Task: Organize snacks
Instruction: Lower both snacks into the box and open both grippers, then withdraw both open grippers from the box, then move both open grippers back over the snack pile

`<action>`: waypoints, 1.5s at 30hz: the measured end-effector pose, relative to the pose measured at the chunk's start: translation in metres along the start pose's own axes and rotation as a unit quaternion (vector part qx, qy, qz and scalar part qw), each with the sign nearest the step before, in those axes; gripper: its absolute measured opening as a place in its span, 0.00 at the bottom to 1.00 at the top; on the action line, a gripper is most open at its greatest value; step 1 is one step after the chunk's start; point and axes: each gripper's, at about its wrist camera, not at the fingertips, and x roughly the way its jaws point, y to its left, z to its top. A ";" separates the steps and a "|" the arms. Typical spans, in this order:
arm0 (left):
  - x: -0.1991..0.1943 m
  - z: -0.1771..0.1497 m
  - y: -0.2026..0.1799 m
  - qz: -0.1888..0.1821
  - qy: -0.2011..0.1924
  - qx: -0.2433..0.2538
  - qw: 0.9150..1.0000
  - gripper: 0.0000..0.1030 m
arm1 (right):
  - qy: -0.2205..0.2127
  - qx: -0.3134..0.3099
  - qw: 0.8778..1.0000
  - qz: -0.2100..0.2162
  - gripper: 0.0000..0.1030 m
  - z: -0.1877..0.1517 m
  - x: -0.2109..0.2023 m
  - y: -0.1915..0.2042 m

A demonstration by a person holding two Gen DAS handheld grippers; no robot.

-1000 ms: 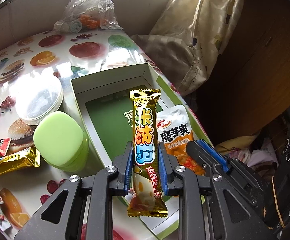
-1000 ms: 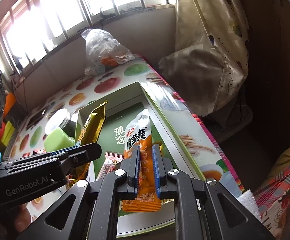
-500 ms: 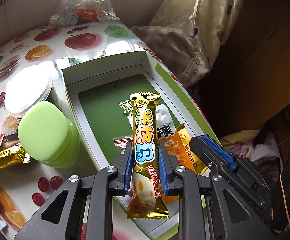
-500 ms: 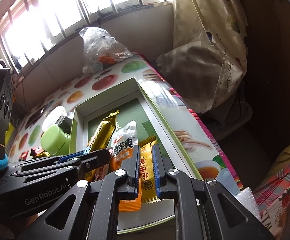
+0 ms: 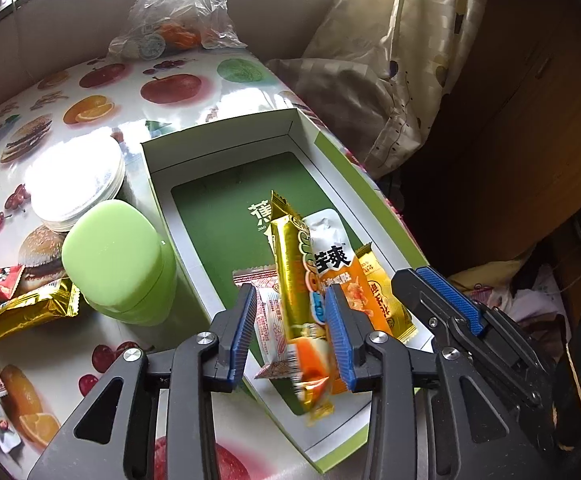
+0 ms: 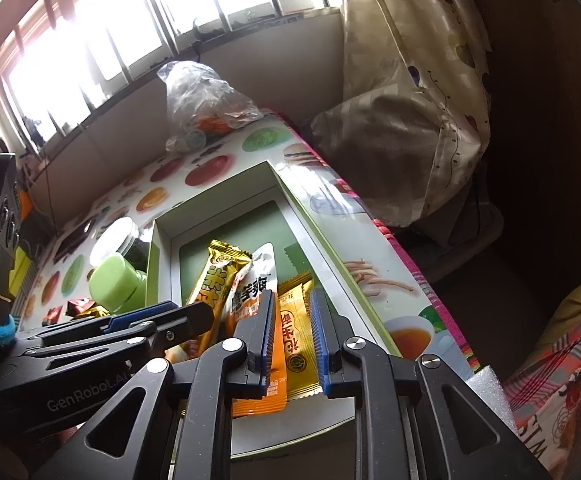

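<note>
A green and white box (image 5: pixel 226 152) lies open on the fruit-print table; it also shows in the right wrist view (image 6: pixel 162 232). My left gripper (image 5: pixel 290 328) is open, and the gold snack bar (image 5: pixel 294 280) drops tilted between its fingers into the box. My right gripper (image 6: pixel 290 332) is open above the box. The white and orange pouch (image 5: pixel 330 256) lies in the box next to an orange-yellow packet (image 6: pixel 296 336). A red and white packet (image 5: pixel 268 320) lies under the bar.
A green-lidded jar (image 5: pixel 110 264) and a white-lidded jar (image 5: pixel 74 184) stand left of the box. Loose snack packets (image 5: pixel 22 312) lie at the table's left. A plastic bag (image 5: pixel 174 12) sits at the back. A curtain (image 5: pixel 390 80) hangs right of the table edge.
Both grippers have opened. The gold bar has slipped from the left gripper and tilts down into the box. The pouch has left the right gripper and lies in the box.
</note>
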 end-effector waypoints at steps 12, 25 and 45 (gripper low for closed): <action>-0.056 -0.022 0.002 0.024 -0.048 0.006 0.999 0.38 | -0.013 -0.018 1.000 0.011 0.23 -0.005 -0.024 0.020; -0.121 -0.062 0.051 0.127 -0.102 -0.038 0.986 0.38 | -0.018 -0.067 0.996 0.051 0.37 -0.021 -0.042 0.063; -0.149 -0.099 0.131 0.152 -0.105 -0.085 0.979 0.39 | 0.002 -0.154 0.984 0.088 0.49 -0.052 -0.026 0.156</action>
